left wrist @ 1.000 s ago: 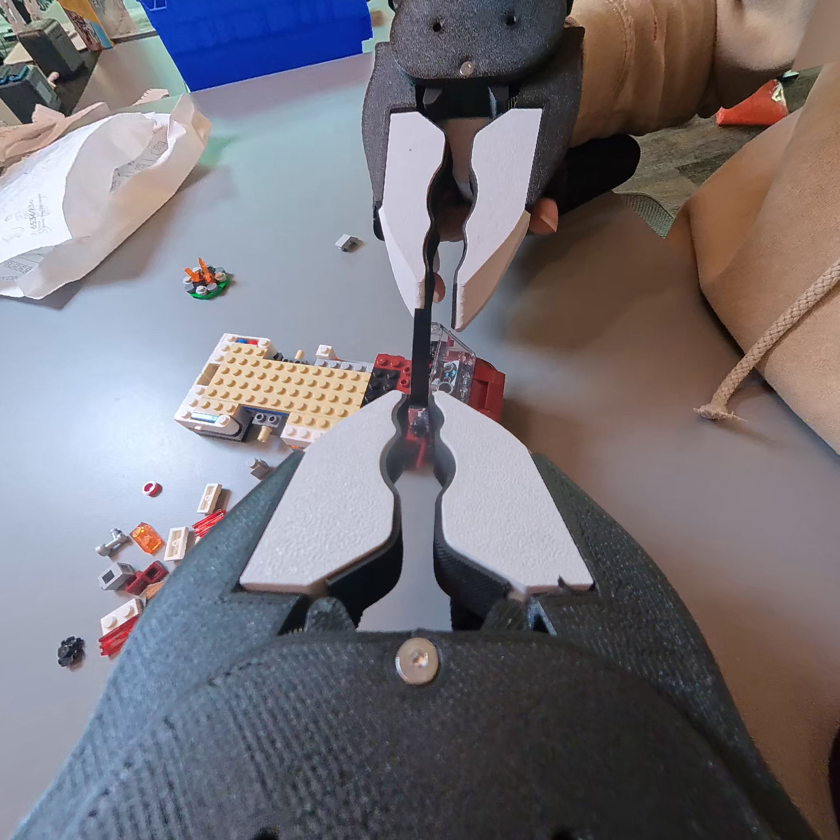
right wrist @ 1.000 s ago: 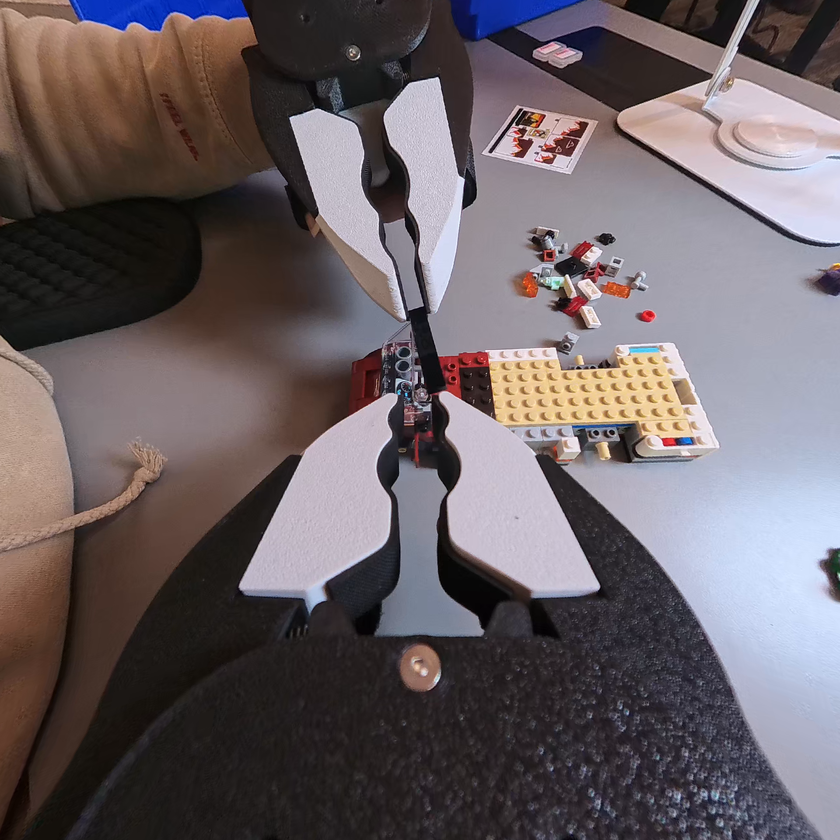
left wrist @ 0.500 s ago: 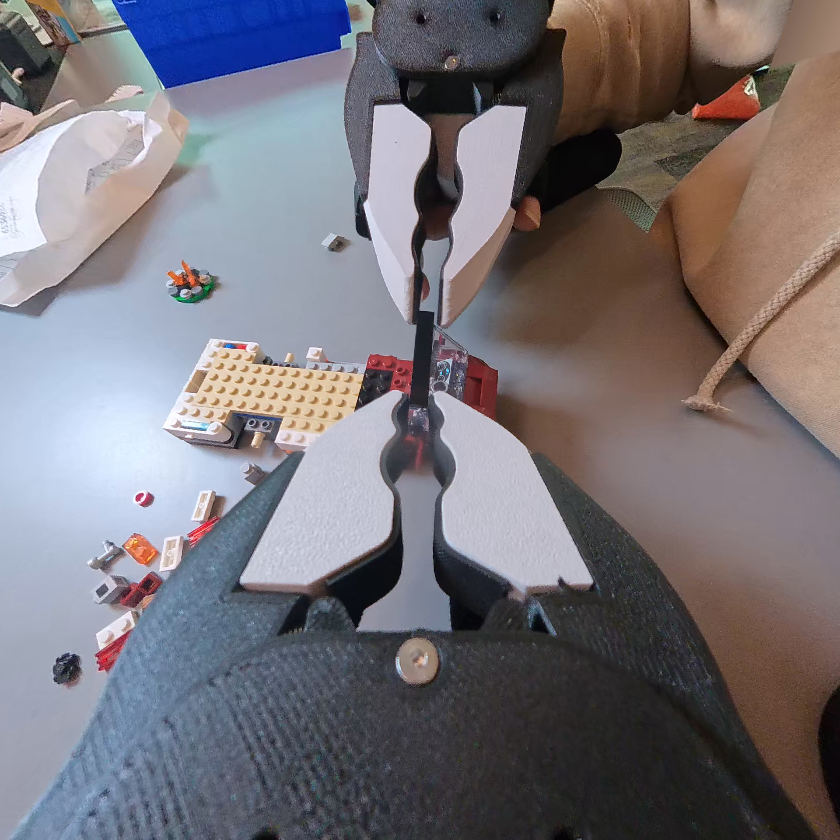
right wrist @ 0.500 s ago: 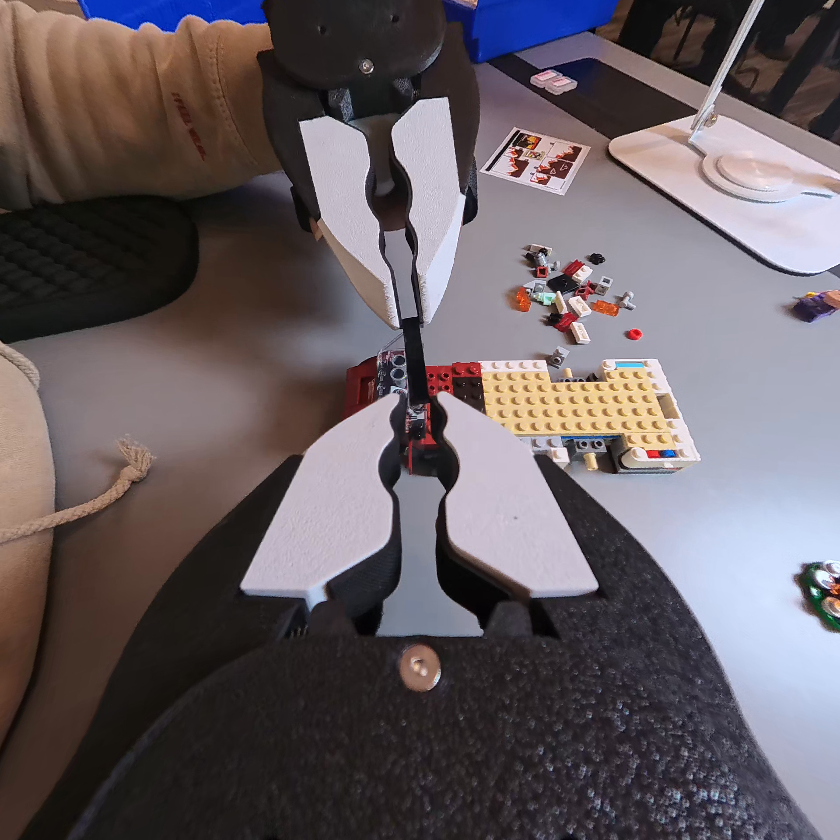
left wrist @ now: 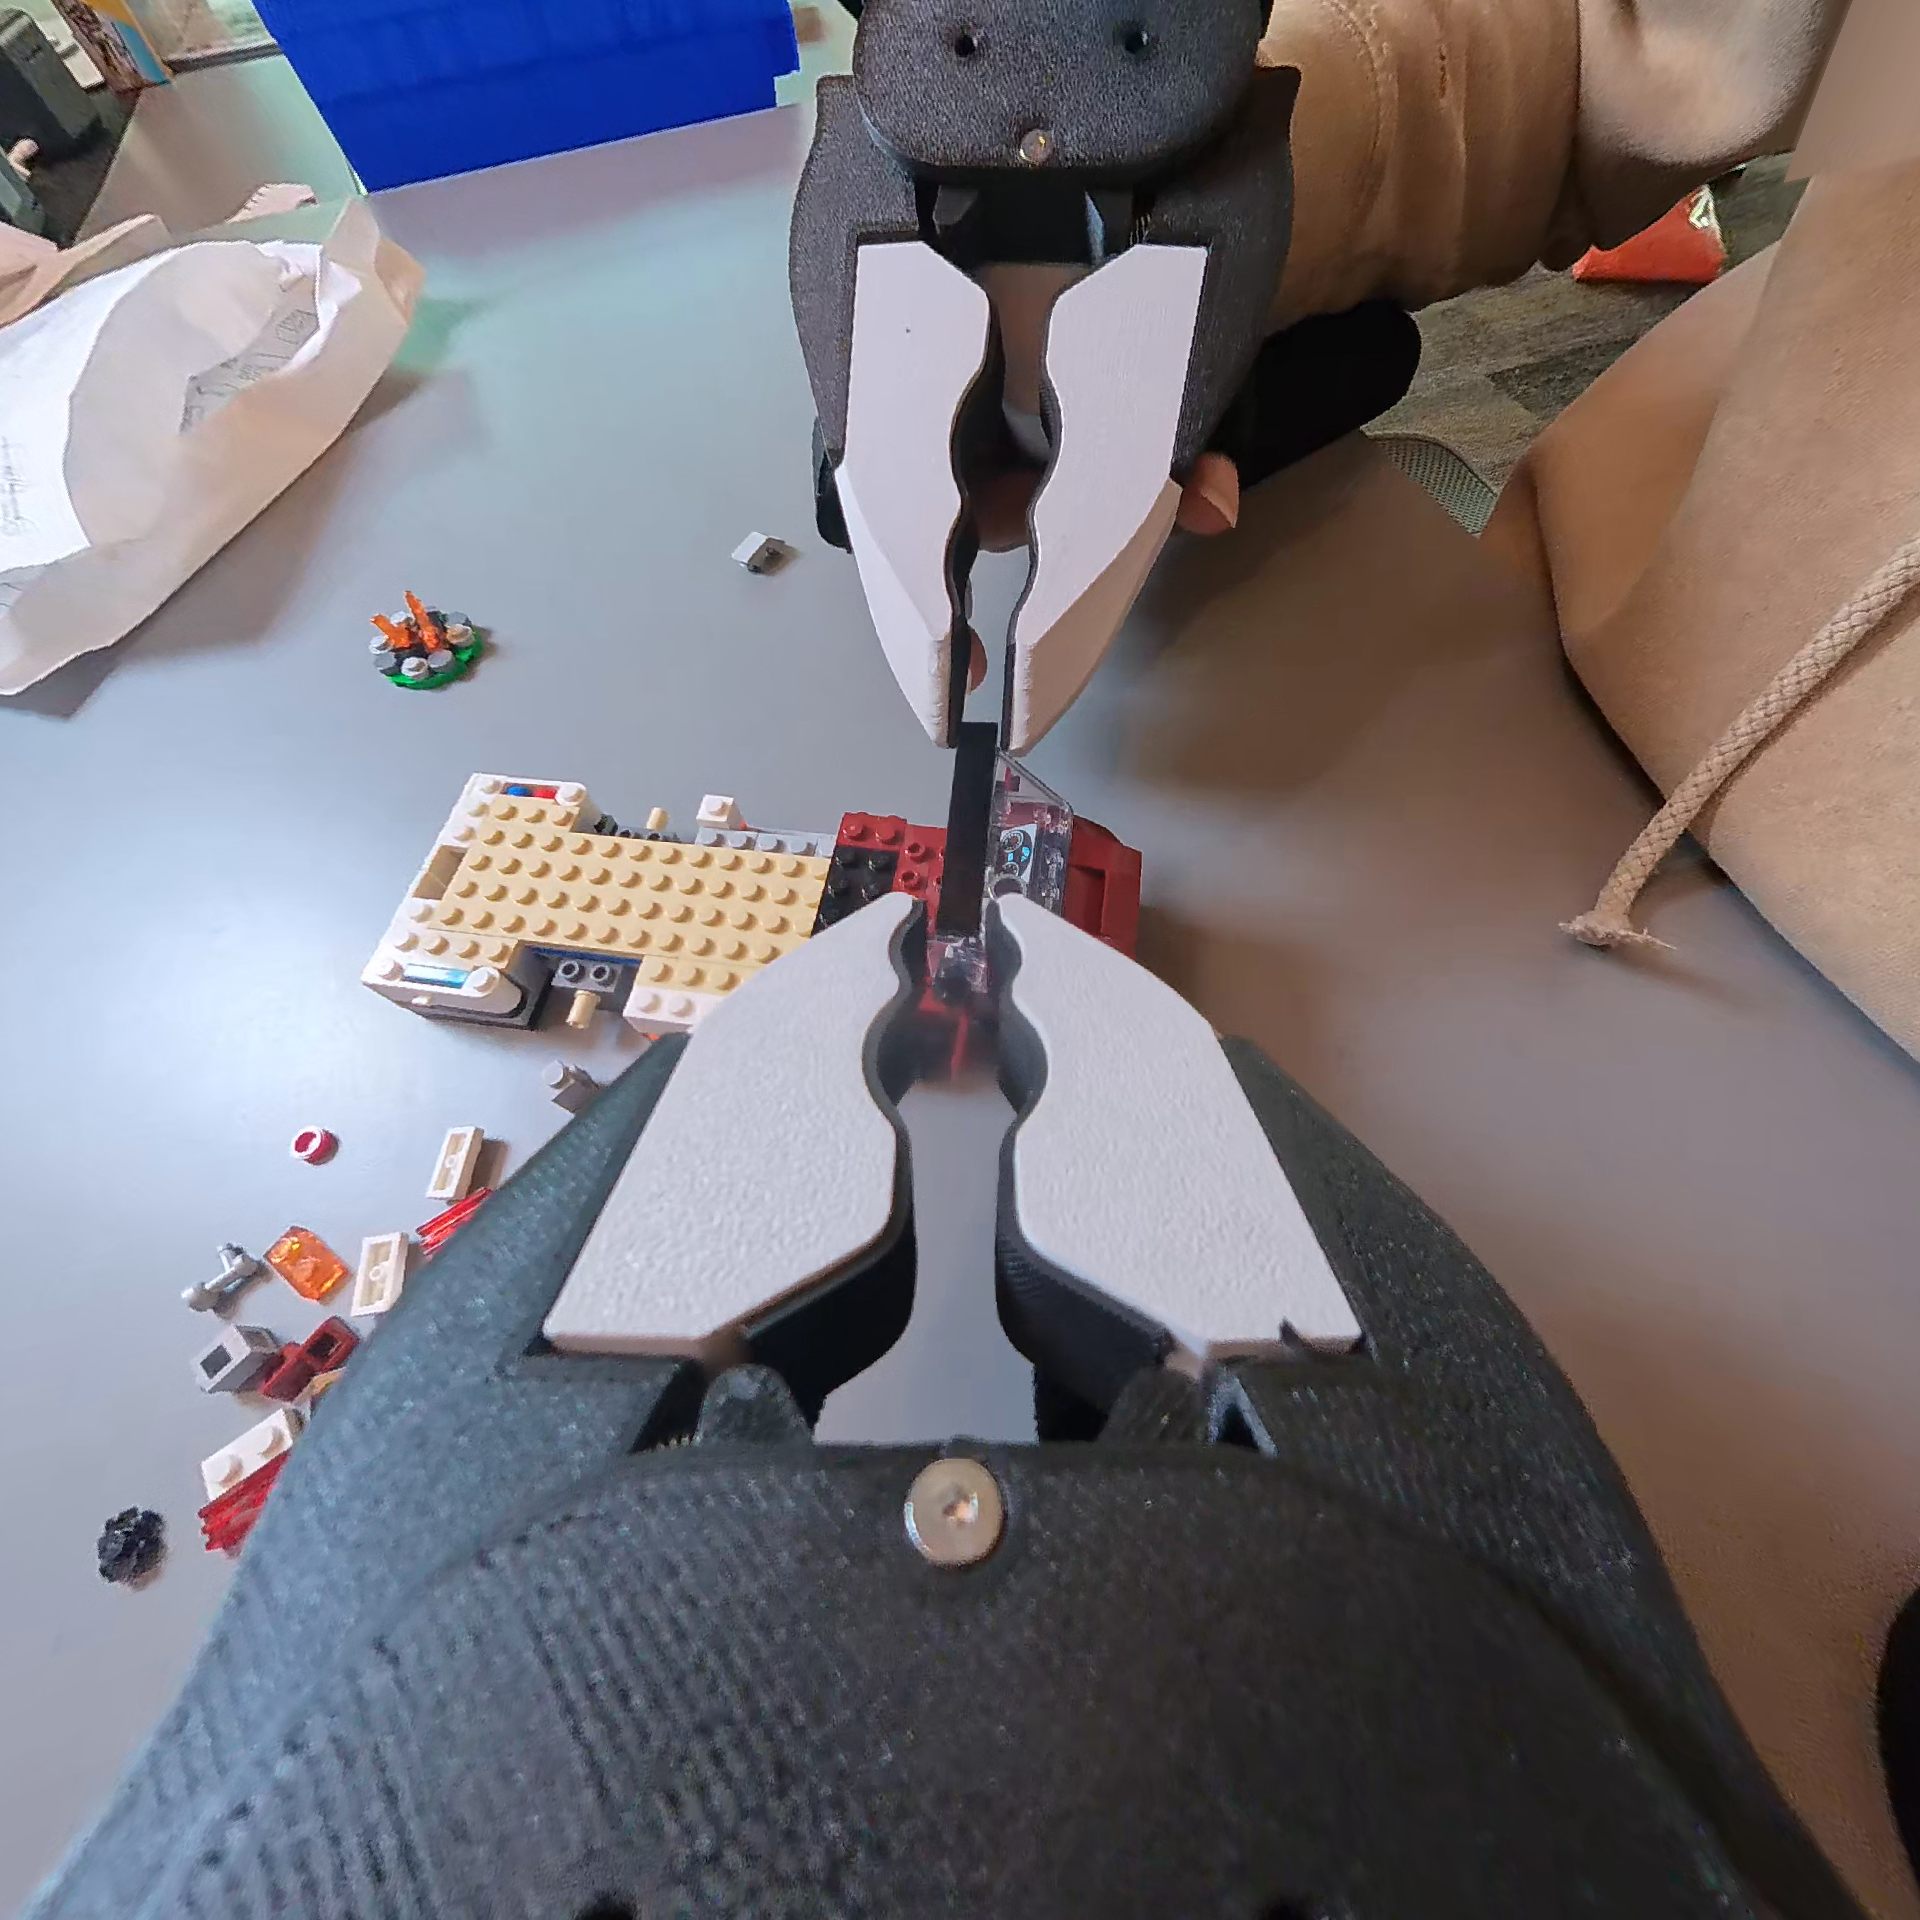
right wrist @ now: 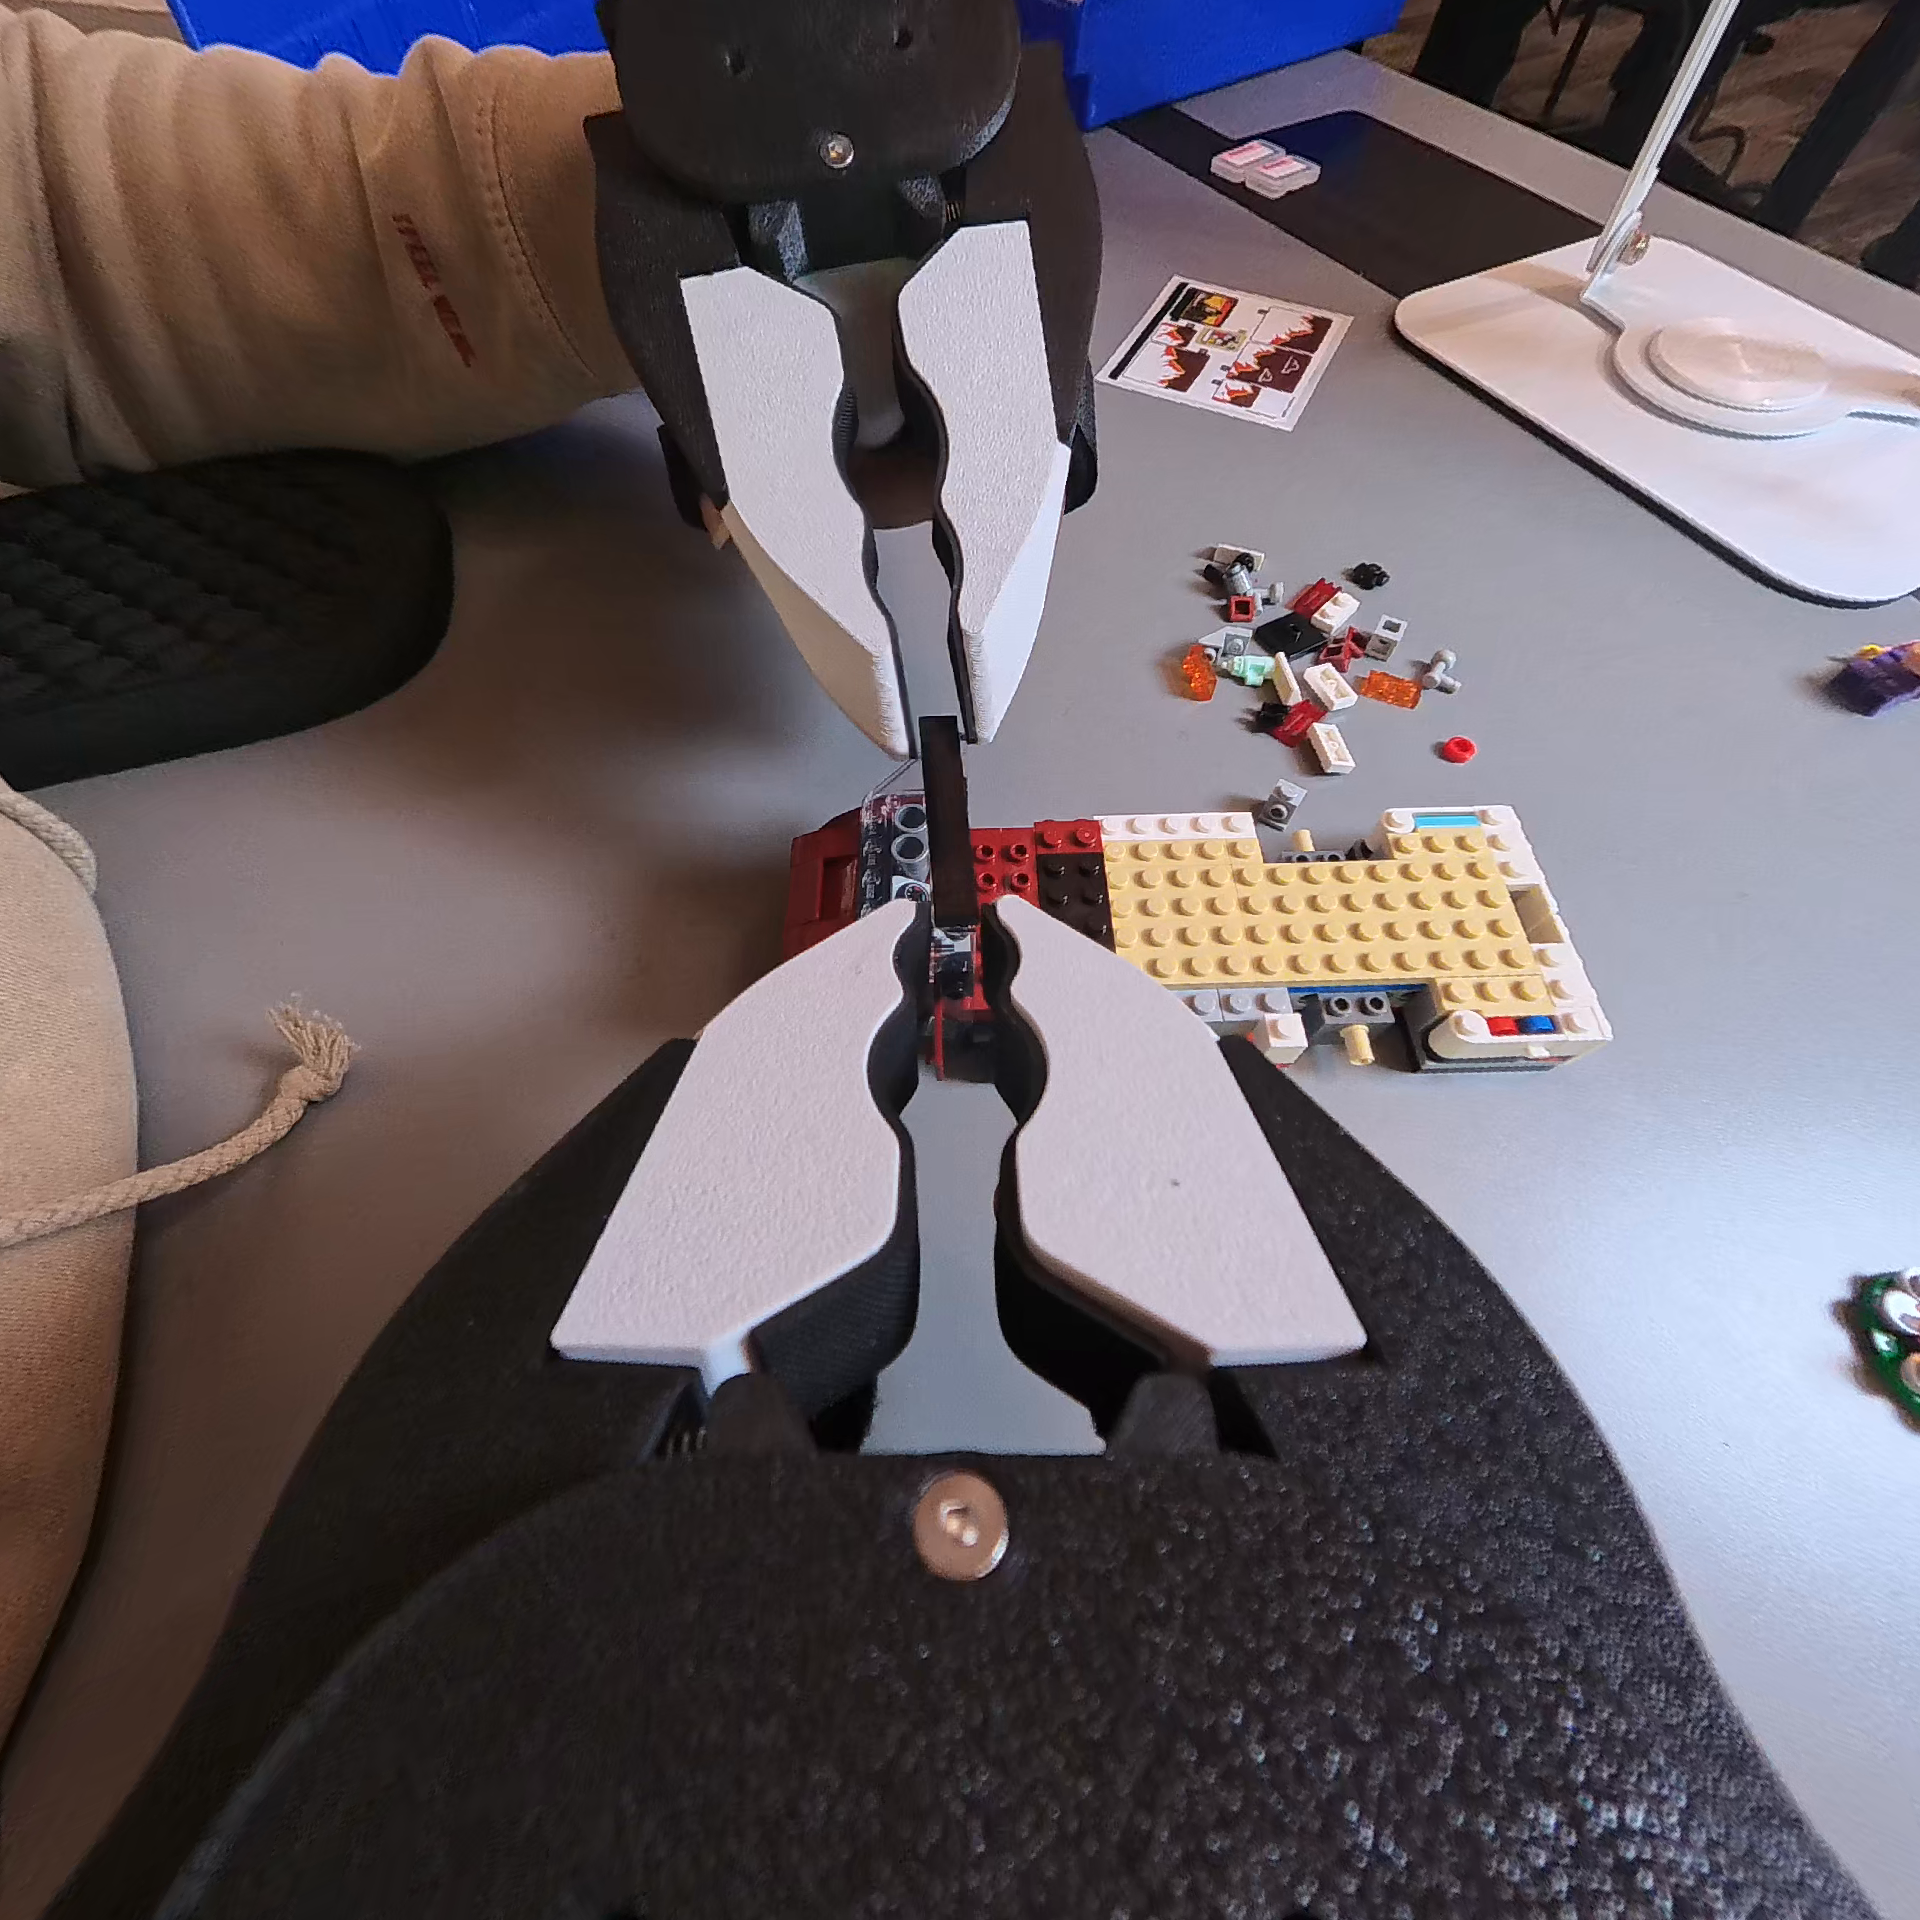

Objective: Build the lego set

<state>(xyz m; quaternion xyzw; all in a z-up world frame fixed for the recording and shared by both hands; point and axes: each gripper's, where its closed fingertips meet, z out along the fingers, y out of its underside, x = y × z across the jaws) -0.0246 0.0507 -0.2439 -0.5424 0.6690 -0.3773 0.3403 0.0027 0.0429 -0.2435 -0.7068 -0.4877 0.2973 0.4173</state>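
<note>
We held the two grippers tip to tip above the grey table (left wrist: 1351,935), a narrow black bar (left wrist: 966,831) spanning the gap between them; the left gripper (left wrist: 954,971) was nearly closed, its pads pinching the small clear and dark red piece (left wrist: 951,987) at the bar's near end, so that the assembly stayed lifted off the surface; the right gripper (right wrist: 951,966) was likewise almost shut around its own end of the bar (right wrist: 943,821), though pad contact there was hard to confirm; below lay the tan and red brick model (right wrist: 1299,914), with loose small bricks (right wrist: 1309,665) just beyond it.
</note>
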